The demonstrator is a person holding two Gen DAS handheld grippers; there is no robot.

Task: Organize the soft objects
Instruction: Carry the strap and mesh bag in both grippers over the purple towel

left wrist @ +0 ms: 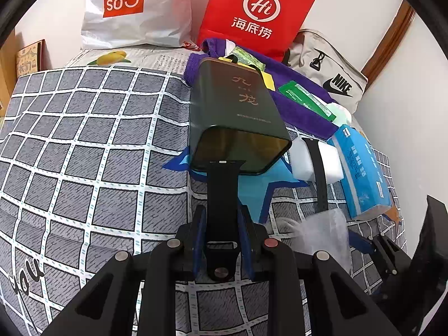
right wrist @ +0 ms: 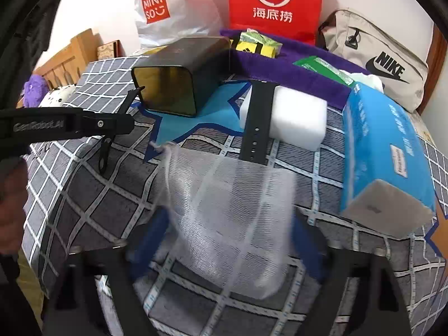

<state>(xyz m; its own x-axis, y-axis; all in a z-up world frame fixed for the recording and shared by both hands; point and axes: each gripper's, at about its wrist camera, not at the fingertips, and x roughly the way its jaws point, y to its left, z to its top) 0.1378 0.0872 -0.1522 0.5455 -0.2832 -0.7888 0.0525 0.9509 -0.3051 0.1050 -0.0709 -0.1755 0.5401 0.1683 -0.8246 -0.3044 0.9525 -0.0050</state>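
Claw on the left [left wrist: 221, 240] is clamped on a black strap [left wrist: 222, 193] before the dark tin [left wrist: 238, 117]; right claw [right wrist: 224, 240] grips white mesh [right wrist: 224, 212] beside it.

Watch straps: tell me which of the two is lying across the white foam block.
The free watch strap, draped over the white foam block. The other strap is pinched in the left gripper.
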